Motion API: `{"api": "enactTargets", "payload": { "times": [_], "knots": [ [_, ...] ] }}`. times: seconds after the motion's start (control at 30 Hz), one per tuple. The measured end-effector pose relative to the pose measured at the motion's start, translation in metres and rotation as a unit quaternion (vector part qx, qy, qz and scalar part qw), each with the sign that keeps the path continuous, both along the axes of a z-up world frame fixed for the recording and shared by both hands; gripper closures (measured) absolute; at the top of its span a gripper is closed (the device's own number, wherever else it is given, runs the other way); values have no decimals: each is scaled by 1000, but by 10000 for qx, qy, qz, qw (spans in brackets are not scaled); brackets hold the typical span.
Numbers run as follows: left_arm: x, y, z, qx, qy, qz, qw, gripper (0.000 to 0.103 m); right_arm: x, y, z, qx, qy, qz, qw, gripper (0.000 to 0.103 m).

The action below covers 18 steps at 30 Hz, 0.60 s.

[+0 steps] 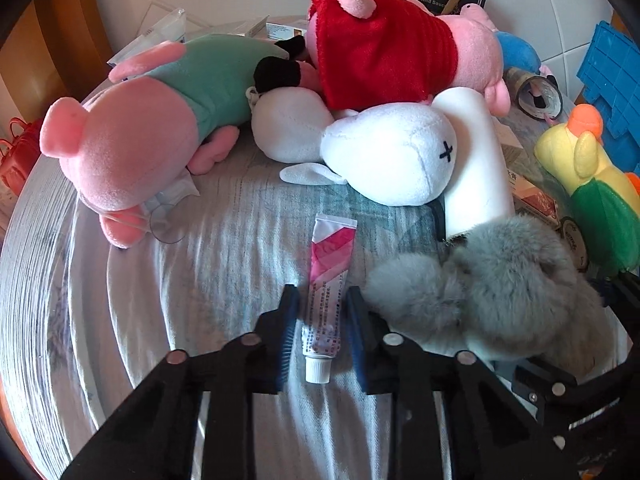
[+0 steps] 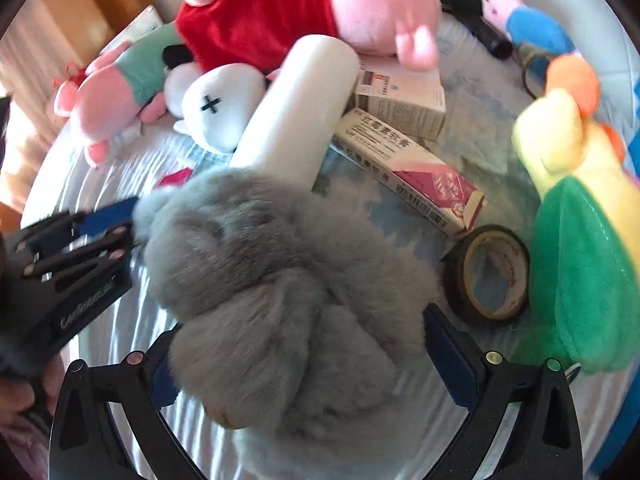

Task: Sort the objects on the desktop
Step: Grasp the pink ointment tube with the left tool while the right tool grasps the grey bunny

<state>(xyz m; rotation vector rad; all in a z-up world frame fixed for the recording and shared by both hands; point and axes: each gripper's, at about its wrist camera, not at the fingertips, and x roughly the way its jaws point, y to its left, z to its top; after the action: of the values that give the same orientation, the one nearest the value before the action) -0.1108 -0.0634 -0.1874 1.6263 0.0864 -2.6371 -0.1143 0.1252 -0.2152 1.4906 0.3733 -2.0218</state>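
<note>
Claws first: the left claw point(image 1: 322, 294) is pressed together on a pink-and-white tube point(image 1: 332, 252), its blue pads pinching the printed lower body just above the white cap. The tube lies flat on the cloth-covered bench point(image 1: 240, 260), with its crimped end pointing far.

The right claw point(image 2: 304, 332) is spread wide and straddles the near end of a grey fur toy point(image 2: 260, 260). Its left pad is against the fur and its right pad is just beside it.

Far of the tube lie a white plush point(image 1: 392, 152) and a white cylinder point(image 1: 476, 168), and beyond them two pink pigs, one in green point(image 1: 132, 140), one in red point(image 1: 384, 48).

Right of the fur toy sit a tape roll point(image 2: 488, 276), a long carton point(image 2: 408, 168) and a yellow-green plush point(image 2: 580, 260).
</note>
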Motion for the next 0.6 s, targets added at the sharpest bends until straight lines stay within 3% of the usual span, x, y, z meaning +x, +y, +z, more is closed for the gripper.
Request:
{"api": "enactTargets", "payload": {
  "times": [0.07, 0.1, 0.13, 0.2, 0.23, 0.4, 0.6],
  "knots": [
    [4, 3, 2, -31, -53, -64, 10000, 85, 2, 2, 1, -12, 49, 53, 10000, 4],
    [7, 1, 0, 21, -56, -79, 10000, 85, 3, 4, 2, -22, 44, 93, 9999, 15],
    [12, -1, 1, 48, -54, -41, 10000, 85, 4, 6, 4, -44, 7, 107, 9999, 33],
    [22, -4, 5, 109, 25, 25, 9999, 85, 9, 9, 10, -13, 58, 177, 9998, 51],
    [25, -4, 10, 115, 69, 41, 9999, 85, 12, 11, 12, -45, 17, 186, 9998, 55],
    [48, -4, 38, 1, 472, 105, 9988, 85, 26, 17, 30, -345, 128, 199, 9991, 62],
    [56, 14, 72, -96, 996, 152, 9949, 85, 34, 23, 73, -835, 721, 306, 9934, 65]
  ]
}}
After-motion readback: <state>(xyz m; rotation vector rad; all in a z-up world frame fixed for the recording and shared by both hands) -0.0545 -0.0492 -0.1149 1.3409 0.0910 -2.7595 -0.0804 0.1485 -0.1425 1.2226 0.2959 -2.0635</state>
